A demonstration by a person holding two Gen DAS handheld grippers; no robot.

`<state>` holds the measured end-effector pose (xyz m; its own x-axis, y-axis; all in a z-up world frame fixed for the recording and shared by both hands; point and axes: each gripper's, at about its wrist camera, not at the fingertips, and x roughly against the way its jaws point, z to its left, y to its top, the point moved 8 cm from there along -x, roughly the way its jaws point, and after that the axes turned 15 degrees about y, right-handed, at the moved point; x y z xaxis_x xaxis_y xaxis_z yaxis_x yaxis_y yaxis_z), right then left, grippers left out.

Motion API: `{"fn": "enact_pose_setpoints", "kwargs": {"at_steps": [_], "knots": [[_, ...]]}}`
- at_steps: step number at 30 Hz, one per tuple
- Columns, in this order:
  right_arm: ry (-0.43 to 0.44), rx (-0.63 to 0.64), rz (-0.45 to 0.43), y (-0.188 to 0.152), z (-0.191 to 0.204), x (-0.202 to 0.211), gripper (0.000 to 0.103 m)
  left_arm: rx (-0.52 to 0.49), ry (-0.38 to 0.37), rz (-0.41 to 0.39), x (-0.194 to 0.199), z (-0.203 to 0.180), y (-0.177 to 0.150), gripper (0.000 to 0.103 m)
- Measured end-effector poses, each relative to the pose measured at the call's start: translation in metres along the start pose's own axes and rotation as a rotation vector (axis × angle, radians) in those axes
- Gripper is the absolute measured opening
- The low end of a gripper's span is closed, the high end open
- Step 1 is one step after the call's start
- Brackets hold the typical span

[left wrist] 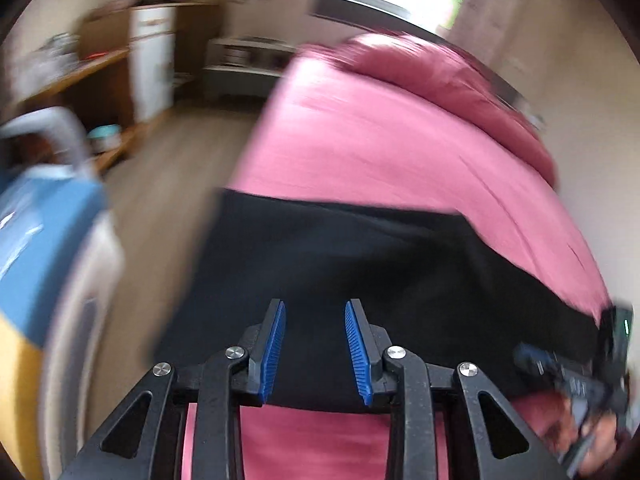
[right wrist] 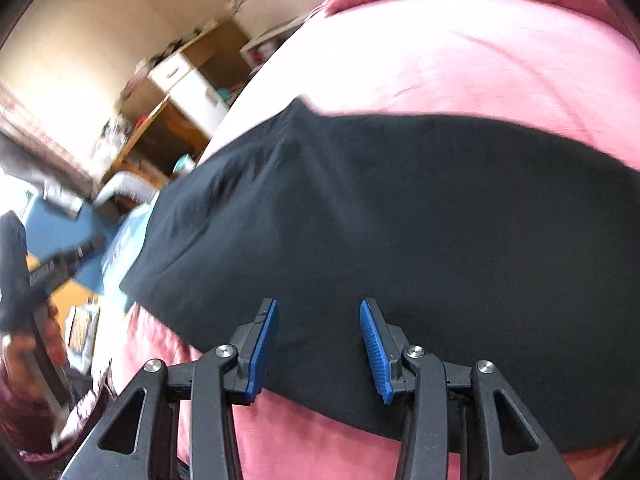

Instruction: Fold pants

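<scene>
The black pants point(left wrist: 360, 272) lie flat on the pink bed point(left wrist: 360, 140), a dark band running across the middle of both views. In the left wrist view the band runs from centre left toward the lower right edge, its near hem just under the gripper's fingertips.

The left gripper point(left wrist: 315, 354) sits at the bottom centre of its frame, tilted down over the near edge of the pants. Its blue pads point(left wrist: 273, 354) stand apart with nothing pinched between them; dark cloth shows through the gap, lying below.

The right gripper point(right wrist: 319, 350) takes the bottom centre of its own view, also angled down at the pants point(right wrist: 380, 220). Its jaws are parted too, and no fabric is caught in them. It also shows as a blurred dark shape at the lower right edge of the left view, with a hand point(left wrist: 580, 428) on it.

A pink pillow point(left wrist: 432, 76) lies at the upper right of the left view. On the left of that frame, past the bed, are wooden floor point(left wrist: 168, 200), a white cabinet point(left wrist: 154, 68) and a blue box point(left wrist: 44, 232). Everything is smeared by motion blur.
</scene>
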<state>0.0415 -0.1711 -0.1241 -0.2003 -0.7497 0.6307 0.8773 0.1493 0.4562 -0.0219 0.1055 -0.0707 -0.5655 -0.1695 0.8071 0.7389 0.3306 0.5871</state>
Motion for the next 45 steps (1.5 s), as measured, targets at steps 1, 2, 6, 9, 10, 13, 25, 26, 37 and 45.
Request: {"fn": "enact_pose_setpoints", "kwargs": {"at_steps": [1,2,6,9,10,13,25,26,37,45], "knots": [[-0.015,-0.015,-0.022,0.003,-0.006,0.01,0.043,-0.052,-0.051,0.012,-0.002,-0.026,-0.005,0.031],[-0.032,-0.037,-0.051,0.005,-0.016,0.024,0.043,-0.085,-0.074,0.019,-0.002,-0.042,-0.008,0.031],[-0.117,-0.143,-0.141,0.009,-0.066,0.073,0.043,-0.235,-0.153,0.049,-0.007,-0.105,-0.025,0.031],[-0.176,-0.26,-0.231,0.007,-0.11,0.117,0.043,-0.327,-0.172,0.067,-0.01,-0.136,-0.035,0.032],[-0.193,-0.314,-0.279,0.004,-0.127,0.138,0.043,-0.35,-0.178,0.073,-0.011,-0.144,-0.038,0.032],[-0.236,-0.449,-0.396,-0.01,-0.172,0.194,0.043,-0.395,-0.19,0.088,-0.016,-0.157,-0.043,0.032],[-0.428,-0.834,-0.733,-0.09,-0.312,0.367,0.042,-0.433,-0.154,0.123,-0.044,-0.175,-0.037,0.032],[-0.425,-0.84,-0.737,-0.09,-0.319,0.372,0.042,-0.435,-0.152,0.122,-0.044,-0.177,-0.038,0.032],[-0.492,-0.791,-0.666,-0.067,-0.33,0.361,0.007,-0.447,-0.089,0.147,-0.062,-0.189,-0.043,0.032],[-0.367,-0.832,-0.726,-0.088,-0.313,0.361,0.031,-0.44,-0.088,0.136,-0.065,-0.193,-0.047,0.033]]}}
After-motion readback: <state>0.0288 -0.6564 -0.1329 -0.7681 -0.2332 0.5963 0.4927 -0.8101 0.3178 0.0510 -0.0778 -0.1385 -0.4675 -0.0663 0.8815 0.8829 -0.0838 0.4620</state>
